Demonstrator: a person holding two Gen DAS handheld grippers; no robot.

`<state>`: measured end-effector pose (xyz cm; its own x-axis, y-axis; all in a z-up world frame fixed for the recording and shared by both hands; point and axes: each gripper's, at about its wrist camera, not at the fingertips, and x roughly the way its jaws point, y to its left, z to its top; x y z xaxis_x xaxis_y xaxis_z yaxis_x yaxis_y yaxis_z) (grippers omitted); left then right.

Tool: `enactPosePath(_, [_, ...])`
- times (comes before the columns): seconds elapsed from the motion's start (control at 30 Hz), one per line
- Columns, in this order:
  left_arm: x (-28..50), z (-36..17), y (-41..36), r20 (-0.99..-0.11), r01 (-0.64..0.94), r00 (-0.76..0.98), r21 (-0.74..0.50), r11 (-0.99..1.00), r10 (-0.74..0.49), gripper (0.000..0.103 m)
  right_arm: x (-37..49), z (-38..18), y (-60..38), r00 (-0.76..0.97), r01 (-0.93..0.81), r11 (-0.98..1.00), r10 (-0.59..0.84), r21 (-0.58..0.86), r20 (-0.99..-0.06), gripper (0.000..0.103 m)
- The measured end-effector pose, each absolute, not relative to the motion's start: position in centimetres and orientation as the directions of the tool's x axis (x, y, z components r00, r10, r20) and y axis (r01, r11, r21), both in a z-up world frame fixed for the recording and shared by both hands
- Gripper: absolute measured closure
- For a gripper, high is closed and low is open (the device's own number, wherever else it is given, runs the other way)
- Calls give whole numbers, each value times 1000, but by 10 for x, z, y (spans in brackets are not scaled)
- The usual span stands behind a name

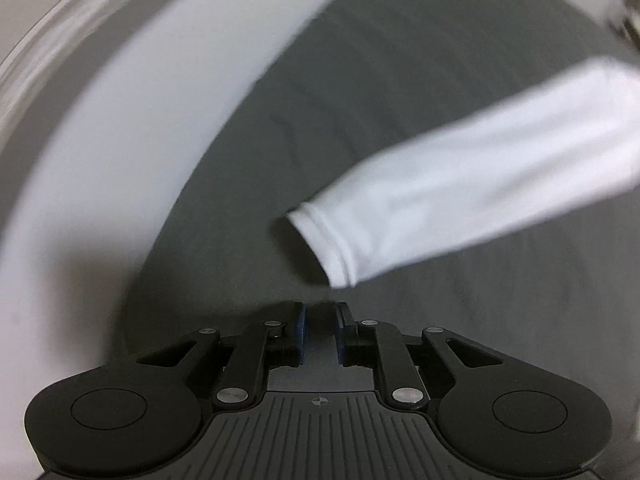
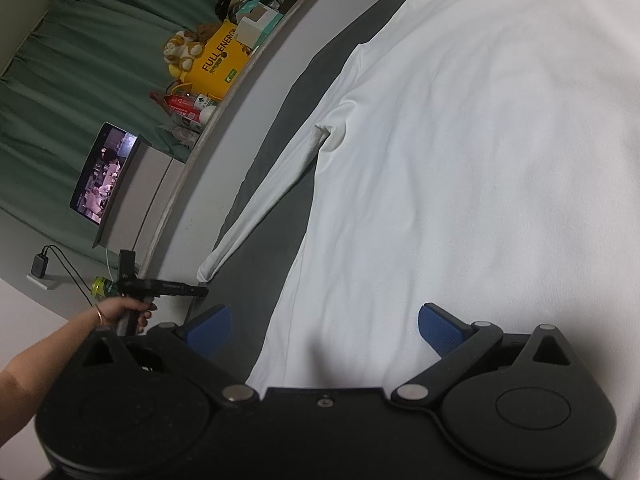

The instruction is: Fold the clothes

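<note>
A white long-sleeved shirt (image 2: 460,160) lies spread flat on a dark grey mat (image 2: 276,208). Its sleeve (image 1: 460,184) stretches across the mat, and the cuff (image 1: 320,244) lies a little beyond my left gripper (image 1: 320,312). That gripper points steeply down at the mat, its blue pads (image 1: 301,332) a narrow gap apart with nothing between them. In the right wrist view a hand (image 2: 124,312) holds the left gripper (image 2: 202,291) just below the cuff (image 2: 206,270). My right gripper (image 2: 324,320) stands wide open over the shirt's lower body, holding nothing.
The mat lies on a white table (image 2: 224,152). Behind it a ledge carries a yellow box (image 2: 218,62), a plush toy (image 2: 182,50), bottles and cartons. A lit tablet (image 2: 106,172), a charger (image 2: 39,266) with cable and a green can (image 2: 102,286) stand at the left, before a green curtain (image 2: 80,60).
</note>
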<state>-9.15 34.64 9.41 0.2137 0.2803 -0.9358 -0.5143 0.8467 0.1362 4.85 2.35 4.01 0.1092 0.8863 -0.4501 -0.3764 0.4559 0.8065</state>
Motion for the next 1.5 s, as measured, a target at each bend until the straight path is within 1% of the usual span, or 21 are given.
enactPosePath(0.07, [-94,96,345,-912,-518,298,95,850,283,88,48,40,24,109,-379,456,886,805,-451,2])
enactPosePath(0.13, [-103,100,351,-884,-562,399,-25,827,245,88,49,40,24,110,-380,456,886,805,-451,2])
enactPosePath(0.3, [-122,106,371,-817,-707,518,-244,664,251,87,48,40,24,109,-383,456,886,803,-451,2])
enactPosePath(0.37, [-127,98,369,-813,-740,535,-320,592,231,87,49,39,23,107,-379,454,887,807,-449,2])
enactPosePath(0.43, [-137,95,368,-827,-761,521,-339,554,210,87,49,39,23,107,-376,454,887,808,-449,2])
enactPosePath(0.5, [-145,95,366,-826,-771,515,-329,545,229,87,49,39,24,107,-376,454,887,808,-449,1])
enactPosePath(0.67, [-154,98,369,-747,-770,578,-367,522,327,86,48,40,25,109,-384,457,886,802,-452,0])
enactPosePath(0.73, [-150,91,375,-743,-788,566,-361,500,356,86,48,40,25,109,-383,456,886,804,-451,1])
enactPosePath(0.77, [-147,87,378,-743,-798,557,-356,487,370,83,48,40,25,108,-382,455,886,804,-450,1])
enactPosePath(0.83, [-146,86,383,-734,-819,542,-351,454,410,31,48,40,25,108,-384,457,885,802,-452,0])
enactPosePath(0.87, [-146,84,384,-717,-821,550,-373,431,428,0,48,40,25,108,-385,457,885,802,-452,0])
enactPosePath(0.9, [-146,82,386,-698,-820,562,-401,408,443,0,48,40,25,109,-385,457,885,802,-452,0])
enactPosePath(0.97, [-141,73,393,-700,-813,576,-438,383,422,0,48,40,25,109,-385,456,885,802,-452,0])
enactPosePath(1.1, [-129,58,406,-753,-837,533,-402,372,386,0,47,40,25,109,-387,456,886,801,-451,0])
enactPosePath(1.23, [-107,44,420,-799,-853,486,-344,393,354,1,47,40,25,110,-387,457,885,801,-452,0])
enactPosePath(1.27, [-101,42,422,-796,-853,482,-330,405,367,7,47,40,25,110,-387,457,885,801,-451,0])
enactPosePath(1.3, [-96,41,423,-794,-853,477,-314,418,376,27,47,40,25,110,-387,456,886,801,-451,0])
enactPosePath(1.33, [-92,41,424,-794,-852,471,-298,430,384,44,47,40,25,110,-388,457,885,801,-451,0])
enactPosePath(1.37, [-89,42,424,-795,-847,474,-294,443,379,82,47,40,26,111,-389,457,885,800,-452,0])
enactPosePath(1.47, [-82,43,424,-792,-822,492,-286,493,361,92,48,40,25,110,-389,457,885,800,-452,0])
enactPosePath(1.5, [-79,44,421,-779,-811,500,-267,521,378,92,48,40,25,109,-388,456,886,801,-451,0])
